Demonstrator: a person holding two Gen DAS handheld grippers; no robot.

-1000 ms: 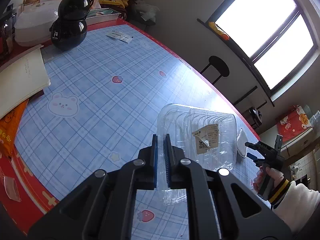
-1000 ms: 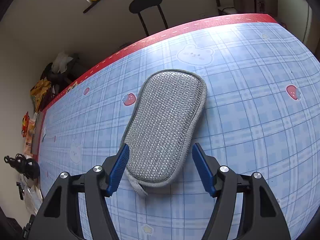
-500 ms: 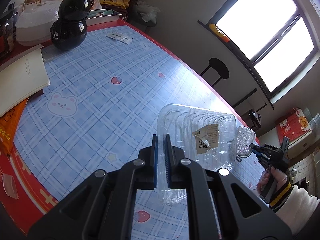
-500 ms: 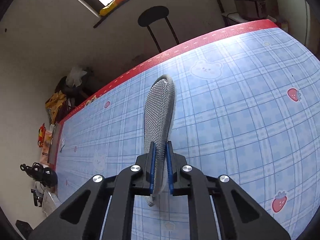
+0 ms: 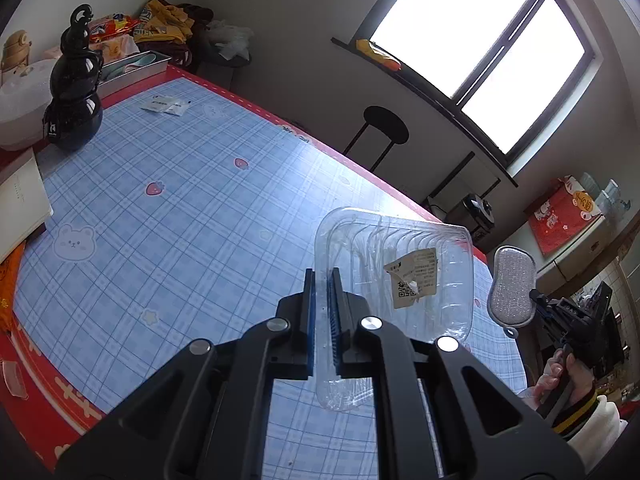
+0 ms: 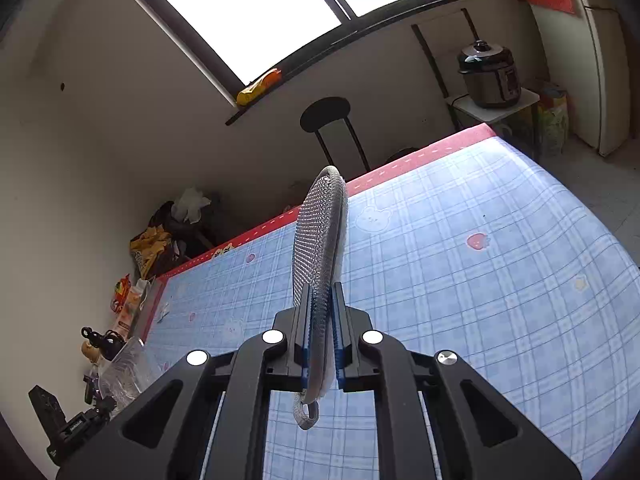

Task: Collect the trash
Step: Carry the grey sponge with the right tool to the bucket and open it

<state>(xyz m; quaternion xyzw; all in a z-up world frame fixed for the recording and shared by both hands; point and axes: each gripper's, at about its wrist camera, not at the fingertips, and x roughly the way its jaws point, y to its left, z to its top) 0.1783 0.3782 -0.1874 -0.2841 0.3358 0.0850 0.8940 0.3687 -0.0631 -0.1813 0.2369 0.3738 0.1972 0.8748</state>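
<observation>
Currently I hold one item per gripper, both lifted off the worktop [image 5: 168, 208]. Left gripper [image 5: 321, 316]: fingers pinching the rim of the clear plastic tray [image 5: 394, 280], which sticks out toward 1 o'clock in the left wrist view, torn label [image 5: 412, 278] facing cam. Right gripper [image 6: 320, 332]: fingers pinching the grey scrub pad [image 6: 318, 248] edge-on, its loop hanging below at 6 o'clock.

Procedure, as I judge it: keep both grips closed during transit; tray wall is thin, so don't squeeze harder, avoid fast swings. No bin visible in either view, so I scan for it before moving. Release one item at a time.

Diff vs. 1.0 s ago: pad lay flat on the worktop between spread right fingers; now clamped and raised. Tray grip unchanged. Both cams now tilt up more toward the window [image 6: 260, 12].
</observation>
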